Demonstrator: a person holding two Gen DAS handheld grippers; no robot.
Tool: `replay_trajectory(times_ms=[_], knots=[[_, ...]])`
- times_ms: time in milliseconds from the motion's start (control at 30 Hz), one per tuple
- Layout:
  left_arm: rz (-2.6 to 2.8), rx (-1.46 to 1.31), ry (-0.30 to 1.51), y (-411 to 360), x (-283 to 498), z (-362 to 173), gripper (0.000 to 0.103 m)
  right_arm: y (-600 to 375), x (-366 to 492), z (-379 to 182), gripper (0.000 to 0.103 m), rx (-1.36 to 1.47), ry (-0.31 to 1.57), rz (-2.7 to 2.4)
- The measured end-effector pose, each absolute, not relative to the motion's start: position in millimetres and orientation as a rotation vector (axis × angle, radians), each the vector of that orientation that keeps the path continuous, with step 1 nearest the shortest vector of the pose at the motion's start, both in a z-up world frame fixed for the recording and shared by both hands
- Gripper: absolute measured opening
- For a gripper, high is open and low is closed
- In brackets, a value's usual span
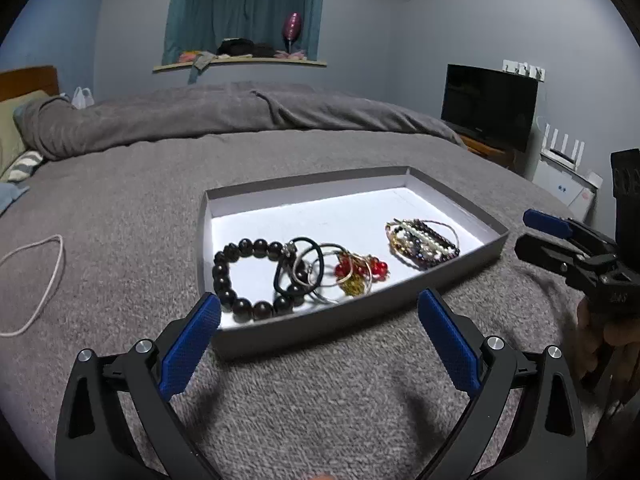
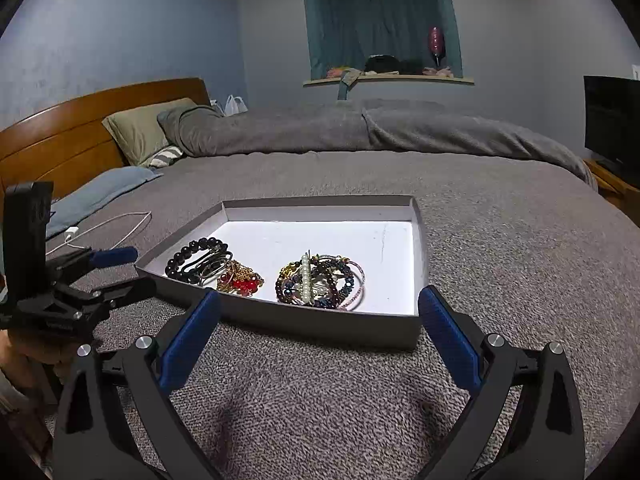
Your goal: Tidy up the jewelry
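Note:
A shallow grey box (image 1: 452, 200) with a white floor lies on the bed and holds the jewelry; it also shows in the right wrist view (image 2: 416, 240). Inside are a black bead bracelet (image 1: 224, 276), black hair ties with silver rings (image 1: 304, 268), a red and gold piece (image 1: 360, 274) and a stack of pearl and dark bead bracelets (image 1: 424, 242). The same stack (image 2: 320, 284), black beads (image 2: 188, 260) and red piece (image 2: 240, 280) show in the right wrist view. My left gripper (image 1: 320, 312) is open and empty just short of the box's near edge. My right gripper (image 2: 320, 312) is open and empty in front of the box.
The grey blanket (image 1: 120, 208) covers the bed. A thin white cord loop (image 1: 36, 280) lies to the left of the box. A wooden headboard (image 2: 80, 120) and pillows stand at the far left. A TV (image 1: 488, 106) stands at the right.

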State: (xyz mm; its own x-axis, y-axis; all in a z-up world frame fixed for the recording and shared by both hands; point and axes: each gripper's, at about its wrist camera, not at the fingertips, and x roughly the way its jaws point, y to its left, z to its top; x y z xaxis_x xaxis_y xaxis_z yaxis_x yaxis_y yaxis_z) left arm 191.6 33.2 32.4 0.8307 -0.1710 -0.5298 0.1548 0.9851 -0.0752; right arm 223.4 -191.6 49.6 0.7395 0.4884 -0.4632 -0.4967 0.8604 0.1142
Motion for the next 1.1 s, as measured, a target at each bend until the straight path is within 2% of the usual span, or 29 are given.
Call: replay_trajectory(times_ms=[367,1100], knots=[[-0.152,-0.023,0.492,26.9,172.4,33.5,0.098,-195.0,213.2,48.9,0.097,-0.015,0.486,0.534],[-0.123,0.023,0.505,18.7,175.9,30.5,0.098,-192.1,210.2,47.3,0.097,-0.027,0.488,0.54]])
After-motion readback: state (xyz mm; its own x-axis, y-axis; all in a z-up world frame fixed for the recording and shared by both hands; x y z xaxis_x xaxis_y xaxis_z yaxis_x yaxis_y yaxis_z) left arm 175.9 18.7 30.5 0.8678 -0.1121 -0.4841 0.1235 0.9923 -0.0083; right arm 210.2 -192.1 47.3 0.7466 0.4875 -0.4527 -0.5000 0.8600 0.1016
